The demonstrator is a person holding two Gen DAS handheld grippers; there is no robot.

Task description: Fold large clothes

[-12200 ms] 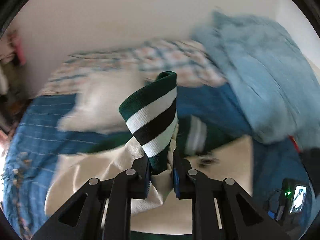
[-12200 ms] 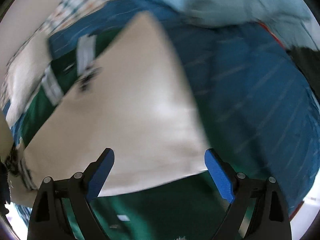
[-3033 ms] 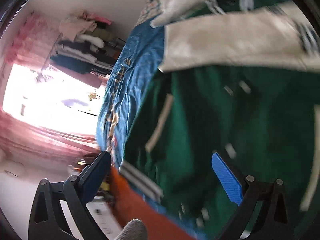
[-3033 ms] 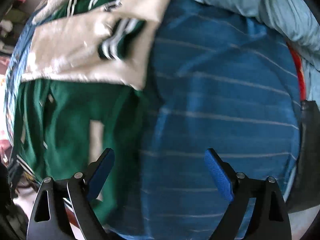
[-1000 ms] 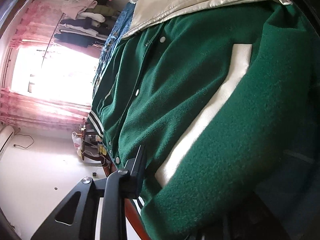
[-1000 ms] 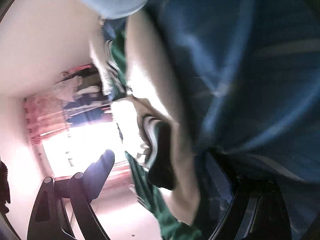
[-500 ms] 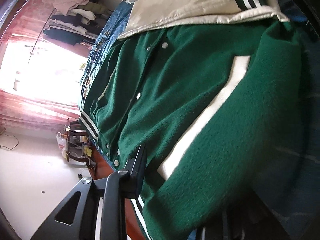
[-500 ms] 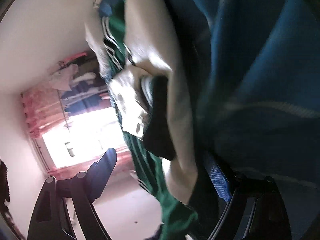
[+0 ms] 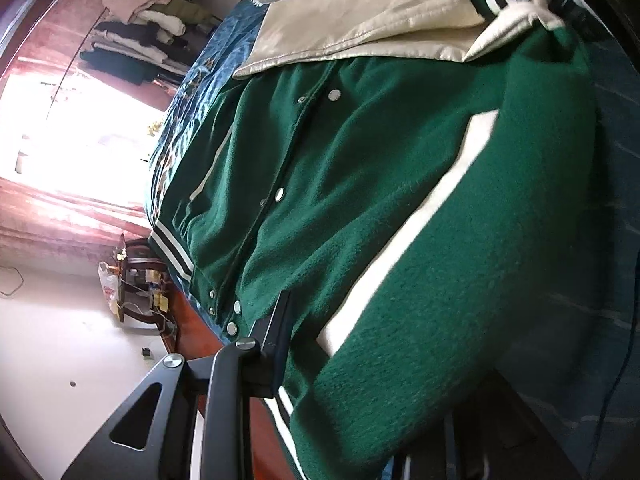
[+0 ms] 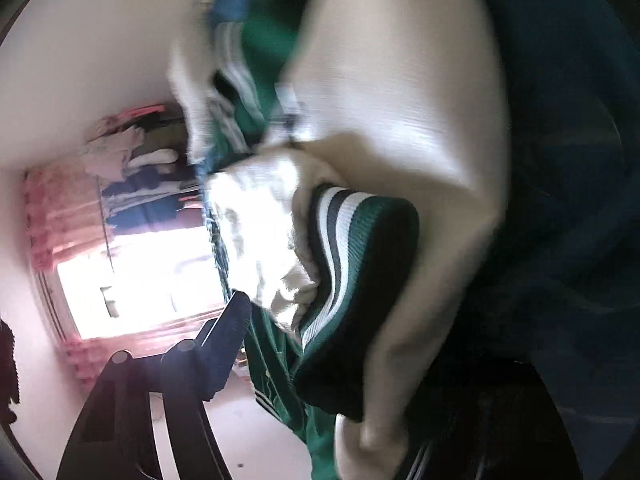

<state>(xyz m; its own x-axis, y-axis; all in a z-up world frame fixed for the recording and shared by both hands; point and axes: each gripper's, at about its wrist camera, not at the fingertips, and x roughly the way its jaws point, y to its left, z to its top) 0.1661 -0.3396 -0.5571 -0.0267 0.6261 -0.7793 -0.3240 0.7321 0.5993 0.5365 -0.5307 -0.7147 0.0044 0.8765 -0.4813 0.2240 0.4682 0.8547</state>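
Note:
A green varsity jacket (image 9: pixel 360 200) with cream sleeves (image 9: pixel 360 20) lies buttoned on a blue bed cover (image 9: pixel 604 280). My left gripper (image 9: pixel 340 380) is shut on the jacket's lower side near the striped hem. Only its left finger (image 9: pixel 276 340) shows; green cloth hides the other. In the right wrist view, the cream sleeve (image 10: pixel 400 100) and its green striped cuff (image 10: pixel 360 260) sit between the jaws of my right gripper (image 10: pixel 344 380), which are closing. Its left finger (image 10: pixel 232 340) stands just clear of the cloth. The sleeve covers the right finger.
A rail of hanging and piled clothes (image 9: pixel 140 32) stands by a bright window with pink curtains (image 9: pixel 60 200). The bed's red-brown wooden edge (image 9: pixel 196 344) runs below the hem, with a small cluttered table (image 9: pixel 136 280) beyond it. The right wrist view is blurred.
My left gripper has risen slightly with the jacket's edge still in it. My right gripper has swung in onto the sleeve and cuff, and its jaws have narrowed.

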